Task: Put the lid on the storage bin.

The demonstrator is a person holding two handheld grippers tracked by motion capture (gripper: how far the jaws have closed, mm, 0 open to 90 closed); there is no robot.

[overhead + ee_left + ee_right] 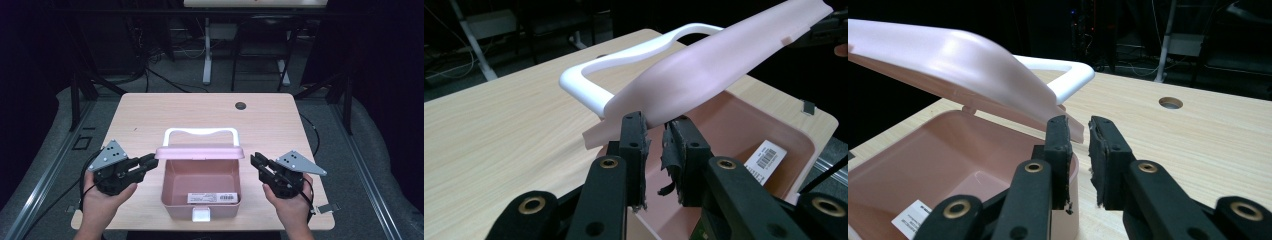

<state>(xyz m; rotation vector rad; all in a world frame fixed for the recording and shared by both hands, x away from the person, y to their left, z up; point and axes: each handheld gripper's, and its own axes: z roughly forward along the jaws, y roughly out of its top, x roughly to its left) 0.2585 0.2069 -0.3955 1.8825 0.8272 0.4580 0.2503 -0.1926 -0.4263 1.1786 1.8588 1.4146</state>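
A pink plastic box [201,186] stands open at the near middle of the table, with a barcode label [212,198] inside it. Its pink lid [200,151] is raised, and the white handle [201,131] points away behind it. My left gripper [151,161] is at the lid's left end, its jaws a narrow gap apart. The lid's corner [596,132] lies across the left gripper [655,129], not between the pads. My right gripper [254,159] is just off the lid's right end, also narrowly open, and the lid's corner [1077,131] sits just beyond the right gripper [1078,131].
The wooden table [145,120] has a round cable hole [241,105] at the far right. A white latch [202,215] hangs at the box's front. Desk legs and cables stand on the dark floor beyond.
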